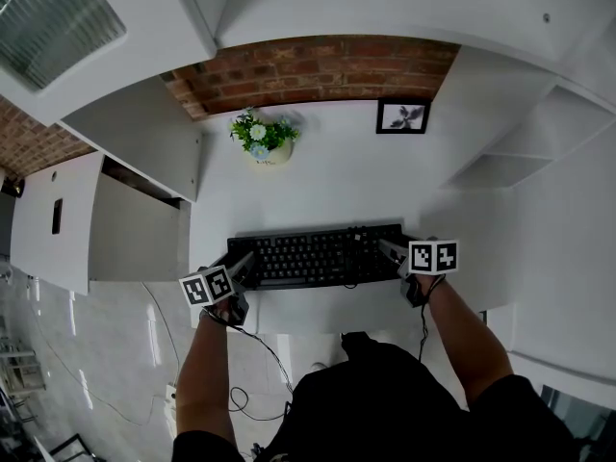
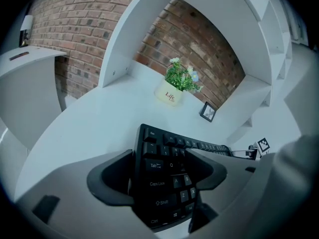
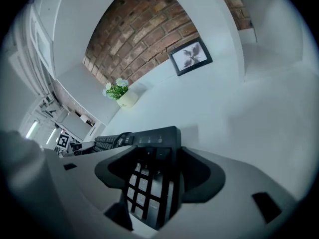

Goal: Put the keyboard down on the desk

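A black keyboard (image 1: 318, 255) lies flat near the front edge of the white desk (image 1: 327, 181). My left gripper (image 1: 241, 266) is at the keyboard's left end and my right gripper (image 1: 393, 253) is at its right end. In the left gripper view, the Tab and Caps Lock end of the keyboard (image 2: 169, 183) sits between the spread jaws of the left gripper (image 2: 162, 176), with a thin gap at the outer pad. In the right gripper view, the number-pad end (image 3: 154, 148) lies between the wide jaws of the right gripper (image 3: 157, 176). Both grippers are open.
A small potted plant (image 1: 262, 138) and a framed picture (image 1: 402, 116) stand at the back of the desk by the brick wall. White shelf units flank the desk on both sides. A dark cable (image 1: 260, 354) hangs below the front edge.
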### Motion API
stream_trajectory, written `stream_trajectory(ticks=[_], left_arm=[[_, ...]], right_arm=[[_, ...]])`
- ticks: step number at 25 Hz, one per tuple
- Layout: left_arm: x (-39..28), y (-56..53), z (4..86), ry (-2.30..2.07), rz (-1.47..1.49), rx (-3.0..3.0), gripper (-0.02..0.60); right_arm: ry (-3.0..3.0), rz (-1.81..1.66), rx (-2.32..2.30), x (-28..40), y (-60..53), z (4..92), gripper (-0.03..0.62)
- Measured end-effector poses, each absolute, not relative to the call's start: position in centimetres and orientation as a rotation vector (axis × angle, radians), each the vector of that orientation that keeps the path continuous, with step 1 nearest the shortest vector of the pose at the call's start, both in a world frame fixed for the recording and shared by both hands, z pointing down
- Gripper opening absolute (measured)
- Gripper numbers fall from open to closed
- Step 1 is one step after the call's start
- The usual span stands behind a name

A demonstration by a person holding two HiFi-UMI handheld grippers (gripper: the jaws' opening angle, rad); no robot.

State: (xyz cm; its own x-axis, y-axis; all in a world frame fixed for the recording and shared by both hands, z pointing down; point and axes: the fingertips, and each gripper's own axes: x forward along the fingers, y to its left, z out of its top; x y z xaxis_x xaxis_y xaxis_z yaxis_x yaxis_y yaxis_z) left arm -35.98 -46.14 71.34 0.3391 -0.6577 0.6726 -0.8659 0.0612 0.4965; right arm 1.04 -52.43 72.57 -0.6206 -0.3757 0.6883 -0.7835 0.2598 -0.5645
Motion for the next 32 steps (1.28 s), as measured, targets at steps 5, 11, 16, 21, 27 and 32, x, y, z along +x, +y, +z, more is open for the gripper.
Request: stream_trajectory(ticks=[5,11,16,21,27,32], left_arm=[[-36.3,-45.9,71.1,-1.479,0.378,1.677,0.325],[-37.1,-45.9,68.6,-1.631,0.428,1.718,0.322],[-36.5,-45.3,65.2,-1.666,0.345,1.799,0.308],[-35.7,-44.1,60.6,-1.717,0.278,1.894,0.194],[-33.8,-41.3,54.0,-1.751,0.155,2.047,0.026],[-31.8,-37.4,48.1,-1.767,0.060,2.192,0.021]], right_arm=[[-2.088,1.123,1.115,1.2,-52.6,72.2,0.268],[-2.084,0.917,1.183,2.0,-52.9,70.6,0.270],[-2.144,0.827,1.256,2.6,-52.7,67.6,0.229],[-2.221,0.724,1.344,2.6,-52.0,63.5,0.034],[-2.512,0.700,1.352,0.3,-49.2,56.3,0.018],[-2.704,0.623,1.326,-1.6,-44.7,49.9,0.018]])
